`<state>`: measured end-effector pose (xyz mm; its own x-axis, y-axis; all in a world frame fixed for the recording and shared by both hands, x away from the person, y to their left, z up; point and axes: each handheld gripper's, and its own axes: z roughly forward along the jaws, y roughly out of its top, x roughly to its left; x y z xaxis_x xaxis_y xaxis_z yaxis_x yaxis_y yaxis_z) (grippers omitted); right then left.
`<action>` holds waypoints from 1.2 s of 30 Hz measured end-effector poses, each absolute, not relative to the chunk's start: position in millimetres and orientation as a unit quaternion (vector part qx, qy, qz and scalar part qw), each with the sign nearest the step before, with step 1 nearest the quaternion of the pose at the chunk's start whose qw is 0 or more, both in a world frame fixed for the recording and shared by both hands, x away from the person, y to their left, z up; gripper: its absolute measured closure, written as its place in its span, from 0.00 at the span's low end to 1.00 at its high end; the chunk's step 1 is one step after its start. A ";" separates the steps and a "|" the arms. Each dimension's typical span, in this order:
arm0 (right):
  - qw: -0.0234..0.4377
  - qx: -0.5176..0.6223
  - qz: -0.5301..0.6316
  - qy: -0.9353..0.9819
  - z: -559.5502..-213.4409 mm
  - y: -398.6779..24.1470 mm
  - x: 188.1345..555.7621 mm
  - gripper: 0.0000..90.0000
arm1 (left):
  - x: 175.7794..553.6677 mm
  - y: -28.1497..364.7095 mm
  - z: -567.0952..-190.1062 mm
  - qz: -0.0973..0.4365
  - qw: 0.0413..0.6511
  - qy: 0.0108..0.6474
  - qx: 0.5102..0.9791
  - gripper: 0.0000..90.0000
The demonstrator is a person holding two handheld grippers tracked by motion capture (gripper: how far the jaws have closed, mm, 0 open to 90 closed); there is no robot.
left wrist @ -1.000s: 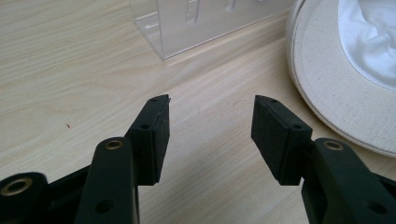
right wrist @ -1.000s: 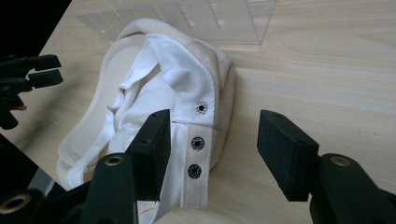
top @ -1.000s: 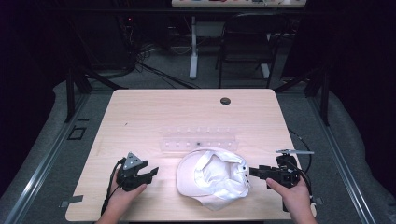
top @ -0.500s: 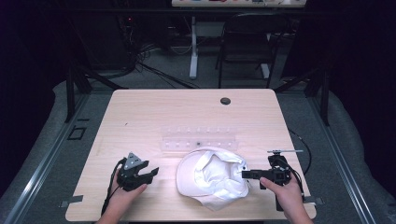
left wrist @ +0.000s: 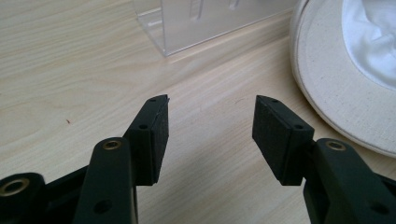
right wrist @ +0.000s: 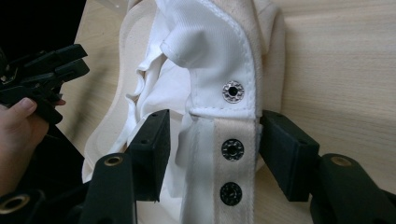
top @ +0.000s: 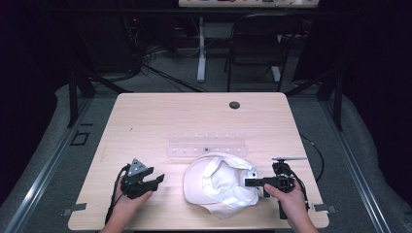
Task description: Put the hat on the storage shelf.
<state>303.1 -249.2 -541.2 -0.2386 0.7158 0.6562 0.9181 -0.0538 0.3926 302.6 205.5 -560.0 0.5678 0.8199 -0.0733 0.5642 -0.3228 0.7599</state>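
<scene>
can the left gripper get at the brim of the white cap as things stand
Probably yes: the left gripper stands open over bare table, and the cap's brim lies just beyond its jaws with nothing between. The clear rack sits farther back, off that path.

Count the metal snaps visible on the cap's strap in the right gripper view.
3 snaps on the cap's strap: one above the jaws, one between them, one below. More may be hidden.

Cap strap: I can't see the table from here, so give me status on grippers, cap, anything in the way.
Left gripper open, empty. Right gripper open, astride cap's snap strap. Clear rack behind cap, not blocking.
</scene>
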 end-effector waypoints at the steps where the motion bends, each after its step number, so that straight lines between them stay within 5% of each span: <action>1: 0.134 -0.601 -0.403 -0.677 -541.2 -248.7 303.7 0.50 | 302.7 205.4 -560.6 0.165 0.382 0.436 0.798 0.51; 13: 0.167 -0.588 -0.435 -0.661 -521.7 -254.0 303.9 0.56 | 301.6 205.2 -558.4 0.166 0.387 0.434 0.797 0.52; 23: 0.168 -0.592 -0.420 -0.667 -515.2 -251.4 305.3 0.81 | 301.4 204.0 -558.7 0.168 0.383 0.428 0.801 0.52; 36: 0.161 -0.592 -0.402 -0.680 -511.3 -247.8 307.9 0.86 | 302.0 203.5 -559.2 0.168 0.381 0.429 0.802 0.52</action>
<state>307.9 -247.8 -511.3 -0.2471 0.6756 0.6946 0.9340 -0.0248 0.3563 302.0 203.5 -559.2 0.5764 0.8151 -0.0581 0.5596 -0.3419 0.7549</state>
